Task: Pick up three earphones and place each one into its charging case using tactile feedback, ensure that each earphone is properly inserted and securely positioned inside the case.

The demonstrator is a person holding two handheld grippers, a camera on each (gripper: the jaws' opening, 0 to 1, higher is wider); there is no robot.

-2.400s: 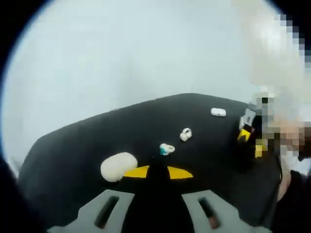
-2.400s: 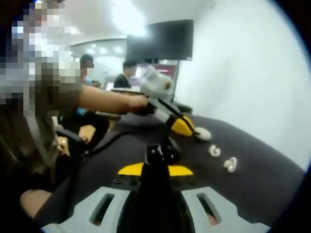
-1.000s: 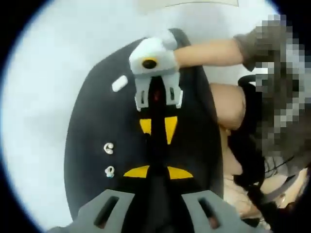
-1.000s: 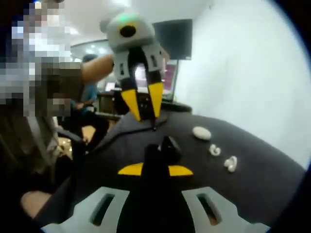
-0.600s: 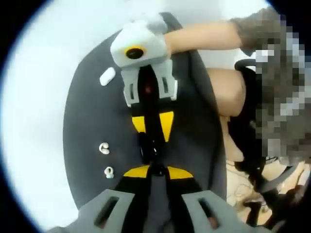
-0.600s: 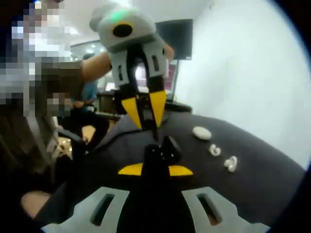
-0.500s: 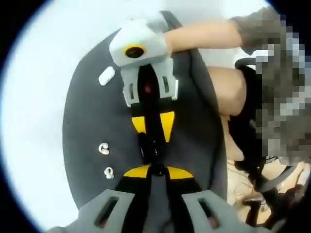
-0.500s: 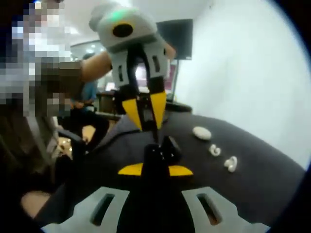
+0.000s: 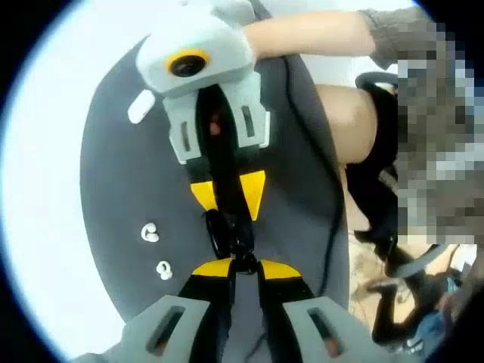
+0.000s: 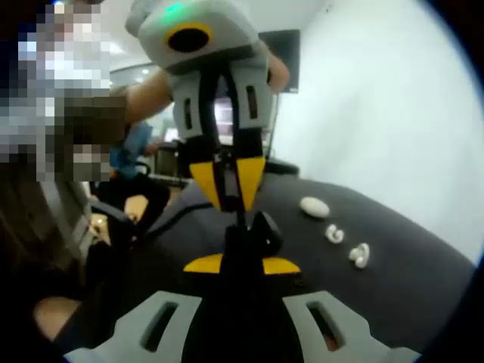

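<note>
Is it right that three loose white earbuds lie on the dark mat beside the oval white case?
Not quite: two loose earbuds lie on the dark mat, not three. The right gripper view shows them in a row beside the oval white case; the rest holds.

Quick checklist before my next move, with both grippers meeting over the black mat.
1. Right gripper shut on the black case: ok.
2. Left gripper lined up just above that case: ok.
3. Earphone pinched between the left fingers: cannot tell, too dark.
4. Earphone seated in the case: cannot tell.
5. Two white earphones and the white oval case lying apart on the mat, off to the side: ok.
</note>
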